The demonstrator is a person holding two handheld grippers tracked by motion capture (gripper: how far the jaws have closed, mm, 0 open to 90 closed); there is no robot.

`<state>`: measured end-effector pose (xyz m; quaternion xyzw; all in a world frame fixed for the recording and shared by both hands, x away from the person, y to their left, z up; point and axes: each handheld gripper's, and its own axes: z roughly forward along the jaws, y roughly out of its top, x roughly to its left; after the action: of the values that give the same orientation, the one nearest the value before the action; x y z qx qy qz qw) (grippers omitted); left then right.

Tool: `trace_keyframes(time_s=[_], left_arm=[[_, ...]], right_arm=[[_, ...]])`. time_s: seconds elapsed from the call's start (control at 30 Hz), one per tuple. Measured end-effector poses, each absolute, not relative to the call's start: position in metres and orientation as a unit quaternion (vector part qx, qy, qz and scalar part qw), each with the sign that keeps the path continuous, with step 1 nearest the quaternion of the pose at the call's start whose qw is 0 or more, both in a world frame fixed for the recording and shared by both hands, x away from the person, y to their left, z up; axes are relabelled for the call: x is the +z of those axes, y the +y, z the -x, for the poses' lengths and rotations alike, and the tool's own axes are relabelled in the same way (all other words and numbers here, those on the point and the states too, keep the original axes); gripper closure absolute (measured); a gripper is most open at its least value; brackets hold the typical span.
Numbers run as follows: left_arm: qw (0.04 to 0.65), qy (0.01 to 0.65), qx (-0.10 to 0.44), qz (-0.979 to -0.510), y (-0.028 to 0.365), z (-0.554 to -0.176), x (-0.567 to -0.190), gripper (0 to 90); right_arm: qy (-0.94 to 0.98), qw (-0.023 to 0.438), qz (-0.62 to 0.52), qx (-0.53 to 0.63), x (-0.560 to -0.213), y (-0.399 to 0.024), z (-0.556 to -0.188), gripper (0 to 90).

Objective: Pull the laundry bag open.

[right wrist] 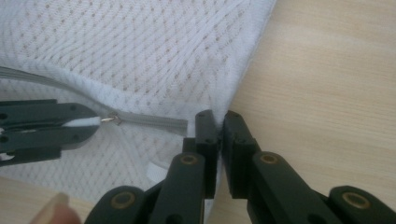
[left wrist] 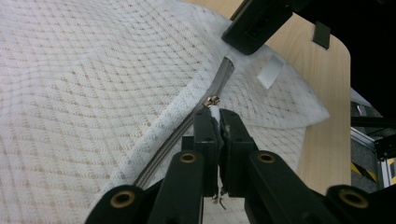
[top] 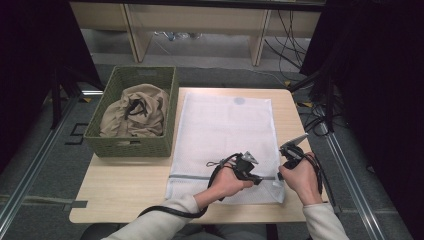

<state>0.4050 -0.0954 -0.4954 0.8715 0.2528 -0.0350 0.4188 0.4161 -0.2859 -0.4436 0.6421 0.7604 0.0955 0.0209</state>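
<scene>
Worktop: pale wooden worktop [top: 130, 185] on a grey floor, dark curtains at both sides.
Landmark: white mesh laundry bag [top: 225, 135], flat on the worktop; every place below is told from it.
Basket: green woven basket [top: 102, 142] just beside the bag's left edge, with beige clothing [top: 132, 112] inside.
Zipper: grey zipper [left wrist: 187, 128] runs along the bag's near edge, its long axis from left to right across the person.
Zipper pull: small white tab [left wrist: 214, 113] at the slider, near the bag's near right corner.
Left tool: left tool [left wrist: 218, 116] is closed narrow on the white tab and holds it.
Right tool: right tool [right wrist: 216, 122] is pinched on the bag's right corner, beside the zipper's end, and pins the mesh.
Deciding relation: the unopened zipper lies to the left of the left tool, so I judge the pull must go leftward along this axis, away from the right tool.
</scene>
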Motion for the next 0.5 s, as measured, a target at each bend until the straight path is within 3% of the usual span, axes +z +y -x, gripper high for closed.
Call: trace_keyframes(time_s=[0.5], left_arm=[[0.414, 0.262, -0.037, -0.871, -0.0862, -0.4028, -0.4946, 86.7]], right_arm=[[0.755, 0.019, -0.647, 0.099, -0.4473, -0.2839, -0.4161, 86.6]])
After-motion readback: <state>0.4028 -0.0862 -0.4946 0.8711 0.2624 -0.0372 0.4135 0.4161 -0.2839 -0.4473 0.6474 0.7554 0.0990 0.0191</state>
